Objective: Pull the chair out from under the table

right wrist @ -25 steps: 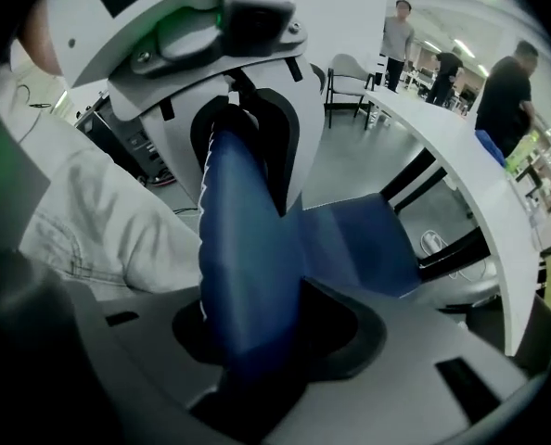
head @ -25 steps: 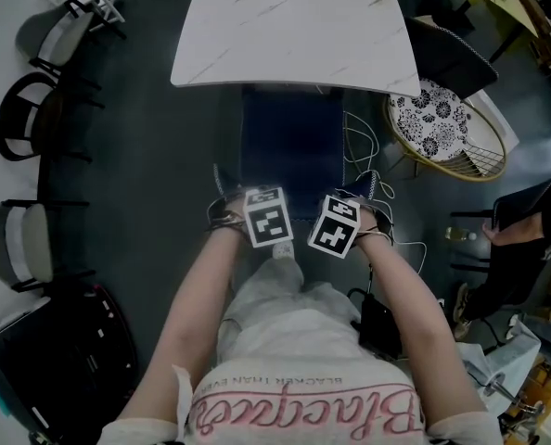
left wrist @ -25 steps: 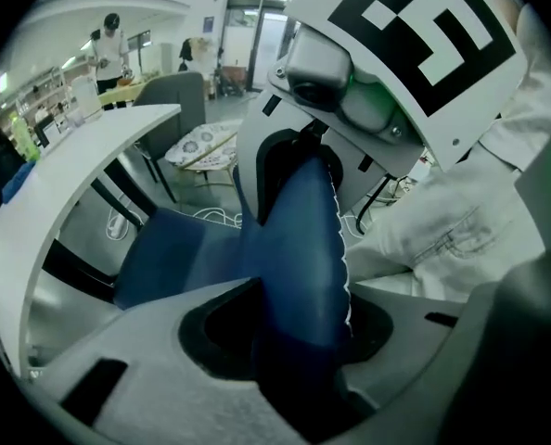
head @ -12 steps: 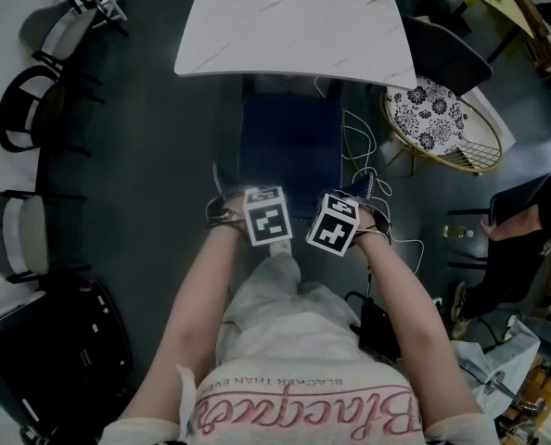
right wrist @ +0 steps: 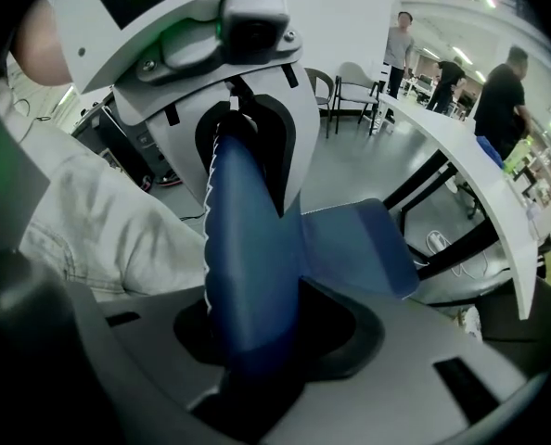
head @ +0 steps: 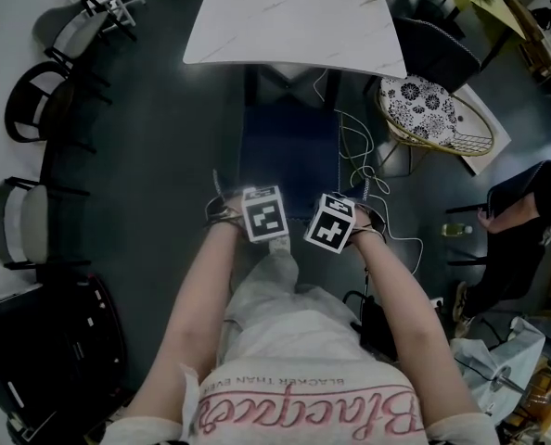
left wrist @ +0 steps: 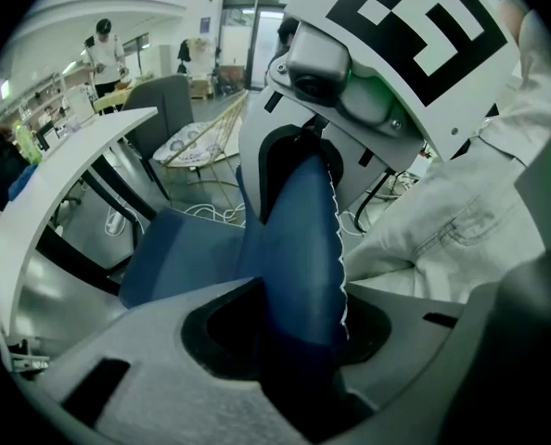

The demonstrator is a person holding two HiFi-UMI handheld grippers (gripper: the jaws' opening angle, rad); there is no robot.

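While my left gripper (left wrist: 297,248) and right gripper (right wrist: 249,248) clamp the chair (head: 289,151) by its backrest (seat nearly clear of the table (head: 294,26)), I'm mid-pull; next, drag straight back.

Blue chair (head: 289,146) upholstery matt, white-stitched; table (head: 294,26) top glossy, marble-look.

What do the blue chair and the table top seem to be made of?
The chair: probably leather-like upholstery, smooth with a slight sheen; white stitching runs along the backrest edge. The table top: marble or a marble-look slab, judging by faint grey veins on white; I cannot tell which.
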